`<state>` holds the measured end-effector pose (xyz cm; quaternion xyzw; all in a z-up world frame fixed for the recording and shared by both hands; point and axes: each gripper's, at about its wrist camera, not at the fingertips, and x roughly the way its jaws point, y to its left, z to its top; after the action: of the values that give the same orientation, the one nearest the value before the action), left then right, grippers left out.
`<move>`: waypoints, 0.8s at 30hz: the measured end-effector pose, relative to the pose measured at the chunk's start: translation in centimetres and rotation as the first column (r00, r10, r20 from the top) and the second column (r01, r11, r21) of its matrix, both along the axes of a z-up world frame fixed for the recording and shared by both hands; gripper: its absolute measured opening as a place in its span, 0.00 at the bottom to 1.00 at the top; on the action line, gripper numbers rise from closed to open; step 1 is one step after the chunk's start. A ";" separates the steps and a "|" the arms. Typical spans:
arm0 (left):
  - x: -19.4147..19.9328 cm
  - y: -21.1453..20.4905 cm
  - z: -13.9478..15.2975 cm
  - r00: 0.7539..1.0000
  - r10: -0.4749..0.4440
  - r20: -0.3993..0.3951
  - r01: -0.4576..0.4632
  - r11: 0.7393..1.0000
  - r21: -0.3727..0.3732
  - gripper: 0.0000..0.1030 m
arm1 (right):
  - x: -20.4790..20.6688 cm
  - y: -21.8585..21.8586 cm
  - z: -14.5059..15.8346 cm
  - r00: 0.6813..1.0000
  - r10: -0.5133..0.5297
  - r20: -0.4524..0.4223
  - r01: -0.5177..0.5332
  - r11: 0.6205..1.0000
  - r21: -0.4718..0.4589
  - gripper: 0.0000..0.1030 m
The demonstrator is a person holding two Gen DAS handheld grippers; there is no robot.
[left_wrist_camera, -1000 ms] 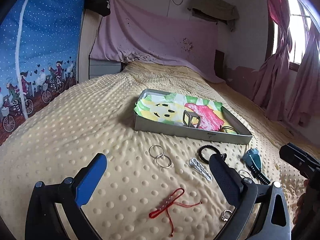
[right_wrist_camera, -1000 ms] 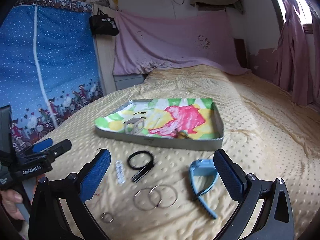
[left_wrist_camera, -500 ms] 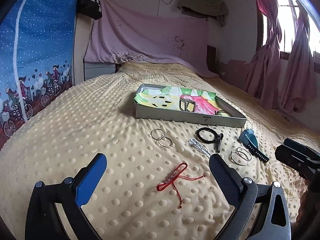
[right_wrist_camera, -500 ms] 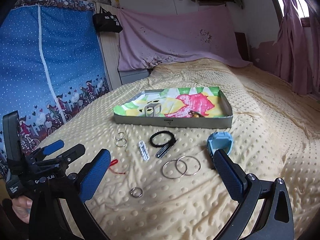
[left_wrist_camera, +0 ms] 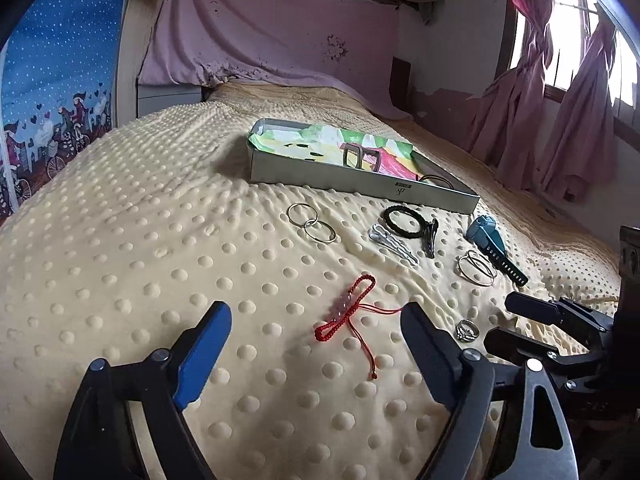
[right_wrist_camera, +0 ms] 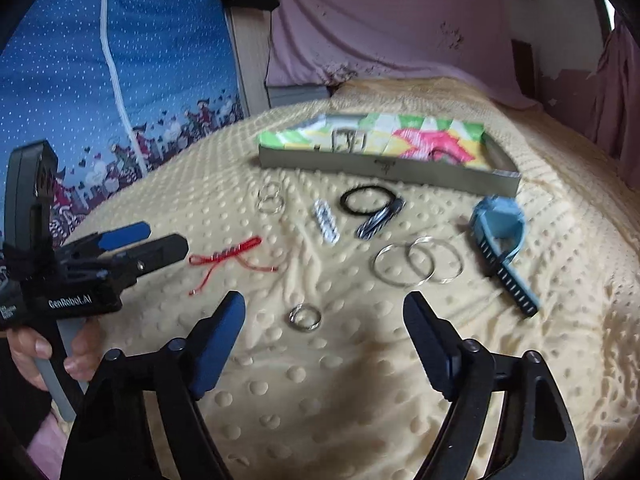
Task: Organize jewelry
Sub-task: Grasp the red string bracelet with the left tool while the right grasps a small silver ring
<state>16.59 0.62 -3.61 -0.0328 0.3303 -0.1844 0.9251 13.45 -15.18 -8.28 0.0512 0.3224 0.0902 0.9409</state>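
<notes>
Tongs (left_wrist_camera: pixel 316 344) agape; buckle (left_wrist_camera: pixel 355 157) in tray (left_wrist_camera: pixel 360 184).

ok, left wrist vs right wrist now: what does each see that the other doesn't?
Left wrist only: window with pink curtains, and the right gripper from the side.

Right wrist only: the left gripper from the side, with the hand holding it.

Both: tray, red string bracelet, small ring, blue watch, black hair tie, both hoop pairs, all on the yellow blanket.
</notes>
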 end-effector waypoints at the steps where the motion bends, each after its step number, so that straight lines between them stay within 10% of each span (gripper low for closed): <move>1: 0.2 0.0 -0.2 1.000 -0.009 -0.015 0.009 1.000 -0.006 0.77 | 0.1 0.1 -0.2 1.000 0.006 -0.005 -0.006 1.000 0.000 0.66; 24: 2.6 -2.2 -2.5 0.985 -0.100 -0.143 0.101 0.995 -0.002 0.10 | 2.9 1.2 -2.6 0.990 0.071 -0.125 -0.063 0.996 0.069 0.21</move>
<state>19.22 -1.57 -6.09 -0.0265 0.3974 -0.2272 0.8887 16.35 -14.02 -10.86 0.0762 0.3801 0.1288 0.9128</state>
